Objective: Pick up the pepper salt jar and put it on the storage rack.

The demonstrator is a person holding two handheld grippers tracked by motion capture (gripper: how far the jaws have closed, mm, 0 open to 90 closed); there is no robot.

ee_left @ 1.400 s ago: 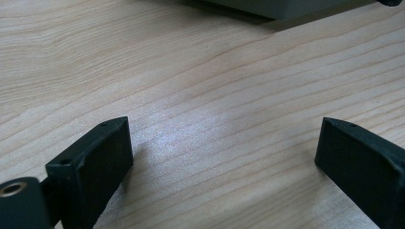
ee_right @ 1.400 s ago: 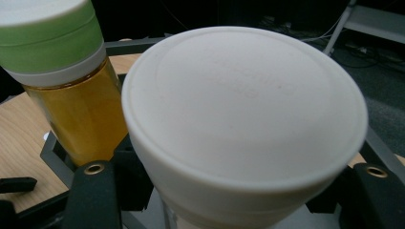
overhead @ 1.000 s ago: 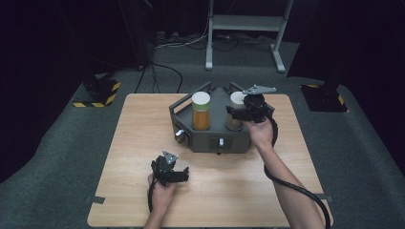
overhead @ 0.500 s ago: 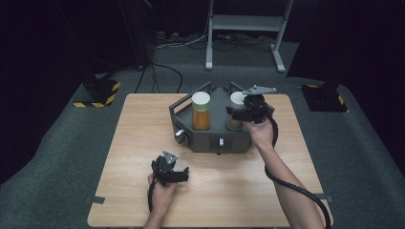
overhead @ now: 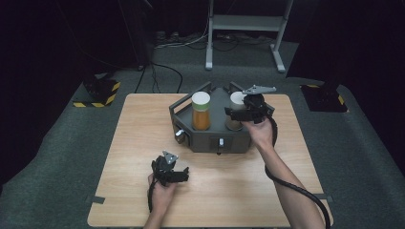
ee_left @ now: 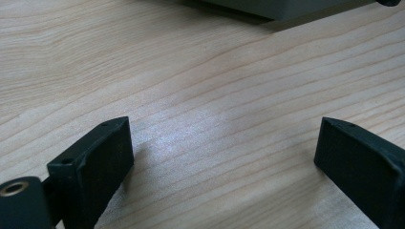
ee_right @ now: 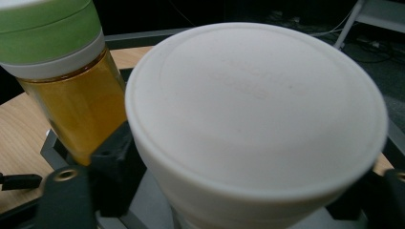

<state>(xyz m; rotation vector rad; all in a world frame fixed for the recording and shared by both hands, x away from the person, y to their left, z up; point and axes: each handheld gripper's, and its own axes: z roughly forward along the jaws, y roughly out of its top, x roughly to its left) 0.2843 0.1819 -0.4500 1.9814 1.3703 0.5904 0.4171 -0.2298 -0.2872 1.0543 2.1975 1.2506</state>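
My right hand-held gripper [overhead: 237, 114] was up at the grey fixture [overhead: 210, 138] that stood on the far middle of the bench [overhead: 143, 124]. Its jaws had just been opening and sat either side of the white-lidded jar [overhead: 235, 110] in the fixture's right-hand seat. In the right gripper view that white lid [ee_right: 258, 114] sat between them; the left jaw stood just beside the rim below it, but whether the pads pressed on it I could not tell, and the right one was mostly hidden behind the lid.

Just beside that jar, in the fixture's left seat, stood the amber jar [overhead: 201, 112] with its pale green lid [ee_right: 45, 26], upright and apart from my jaws.

My left hand-held gripper [overhead: 184, 175] rested low over the near part of the bench, well apart from the fixture. In the left gripper view its two jaws were spread wide with nothing but bare wood grain between them, and the fixture's lower edge [ee_left: 282, 8] ran along the top of that view.
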